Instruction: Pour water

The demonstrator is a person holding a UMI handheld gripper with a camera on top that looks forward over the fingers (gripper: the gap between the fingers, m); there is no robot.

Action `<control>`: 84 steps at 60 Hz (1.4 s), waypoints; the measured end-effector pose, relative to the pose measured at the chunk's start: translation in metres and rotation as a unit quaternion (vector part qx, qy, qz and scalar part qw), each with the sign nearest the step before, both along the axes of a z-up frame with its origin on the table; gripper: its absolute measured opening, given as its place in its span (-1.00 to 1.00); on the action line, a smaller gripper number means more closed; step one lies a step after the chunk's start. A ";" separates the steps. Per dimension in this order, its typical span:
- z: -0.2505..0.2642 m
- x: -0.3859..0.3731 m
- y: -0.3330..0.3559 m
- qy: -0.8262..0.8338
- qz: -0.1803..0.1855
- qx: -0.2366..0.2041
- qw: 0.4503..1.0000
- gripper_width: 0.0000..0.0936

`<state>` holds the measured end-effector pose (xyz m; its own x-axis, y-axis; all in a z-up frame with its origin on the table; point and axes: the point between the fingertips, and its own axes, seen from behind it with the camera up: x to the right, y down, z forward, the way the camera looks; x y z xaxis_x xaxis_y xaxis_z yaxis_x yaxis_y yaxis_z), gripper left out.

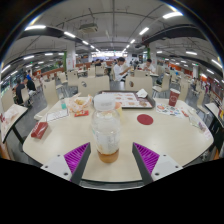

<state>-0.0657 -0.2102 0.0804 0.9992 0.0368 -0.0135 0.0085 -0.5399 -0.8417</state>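
A clear plastic bottle (106,124) with a white cap and a little amber liquid at its bottom stands upright on the round beige table (150,145). It stands between my fingers, near their tips, with a gap at each side. My gripper (110,152) is open; its purple pads (76,155) flank the bottle's base. A red cup (174,97) stands beyond, at the far right of the table. A small red disc (145,119) lies on the table ahead to the right.
A tray with items (128,100) lies at the table's far side. A red packet (40,129) and a bottle (63,105) are to the left. People (119,72) stand among tables in a large hall behind.
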 end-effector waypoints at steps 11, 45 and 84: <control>-0.019 -0.009 0.051 -0.001 -0.015 0.020 1.000 0.72; 0.052 0.045 0.096 -0.135 -0.054 0.055 0.988 -0.06; 0.125 0.126 0.270 -0.824 0.106 0.048 0.554 -0.07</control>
